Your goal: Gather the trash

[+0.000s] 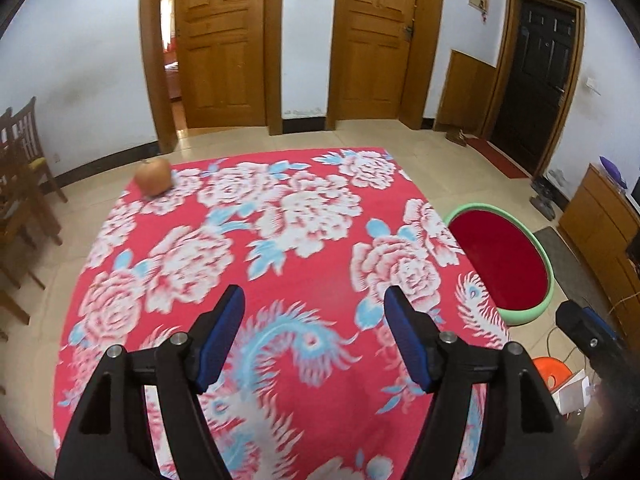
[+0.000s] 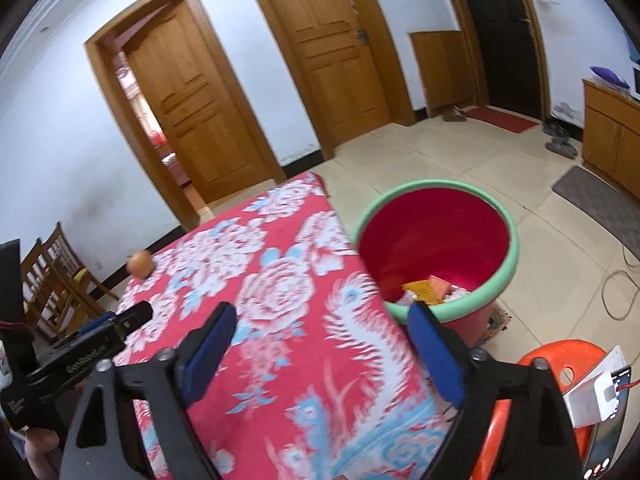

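The left gripper hangs over the near half of the surface covered by a red floral cloth, jaws spread wide, nothing between the blue pads. The right gripper is held above the near right edge of the same surface, jaws likewise wide apart and empty.

A round orange-brown fruit sits alone at the far left corner of the surface, also visible from the right wrist.

A red plastic tub with a pale green rim stands on the tiled floor, just beside the right edge of the surface. It contains collected trash: yellow and pink wrappers lie at its bottom. An orange plastic stool stands near the tub.
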`<state>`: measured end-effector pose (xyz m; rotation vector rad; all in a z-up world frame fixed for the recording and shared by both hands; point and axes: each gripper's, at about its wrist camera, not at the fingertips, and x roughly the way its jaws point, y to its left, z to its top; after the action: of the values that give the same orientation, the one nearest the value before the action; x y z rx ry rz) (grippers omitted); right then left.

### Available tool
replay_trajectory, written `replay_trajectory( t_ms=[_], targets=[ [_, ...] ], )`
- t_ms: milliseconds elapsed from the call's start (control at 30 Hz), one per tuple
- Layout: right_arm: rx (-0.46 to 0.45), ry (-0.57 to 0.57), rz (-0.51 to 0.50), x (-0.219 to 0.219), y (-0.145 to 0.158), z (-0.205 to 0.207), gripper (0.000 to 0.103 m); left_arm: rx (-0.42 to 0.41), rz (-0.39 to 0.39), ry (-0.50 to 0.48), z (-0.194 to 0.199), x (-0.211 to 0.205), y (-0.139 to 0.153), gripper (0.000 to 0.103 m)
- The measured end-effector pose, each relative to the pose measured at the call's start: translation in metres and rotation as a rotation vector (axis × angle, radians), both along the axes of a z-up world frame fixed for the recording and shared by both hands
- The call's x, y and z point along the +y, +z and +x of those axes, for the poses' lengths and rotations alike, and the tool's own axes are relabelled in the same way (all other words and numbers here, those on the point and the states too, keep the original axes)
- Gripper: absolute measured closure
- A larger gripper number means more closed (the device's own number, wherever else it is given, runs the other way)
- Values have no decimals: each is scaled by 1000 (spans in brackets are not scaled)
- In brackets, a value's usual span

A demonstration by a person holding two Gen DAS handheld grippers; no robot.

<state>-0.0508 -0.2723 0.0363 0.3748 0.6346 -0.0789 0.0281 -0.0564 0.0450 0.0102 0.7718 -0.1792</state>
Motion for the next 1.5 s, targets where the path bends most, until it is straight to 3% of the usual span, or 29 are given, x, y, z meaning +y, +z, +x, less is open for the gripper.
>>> replay_trajectory(
  t_ms=[100,767,1500],
  targets=[
    [-18,23,-21,15,7,-6,11,-15,-6,31,-13,13,4,26],
    [-45,76,-121,62,16,-24,5,-37,-11,153,-45,55,-4,25],
    [-30,68,-111,61,6,-23,5,-60,-11,128,-48,54,-5,24]
  ],
)
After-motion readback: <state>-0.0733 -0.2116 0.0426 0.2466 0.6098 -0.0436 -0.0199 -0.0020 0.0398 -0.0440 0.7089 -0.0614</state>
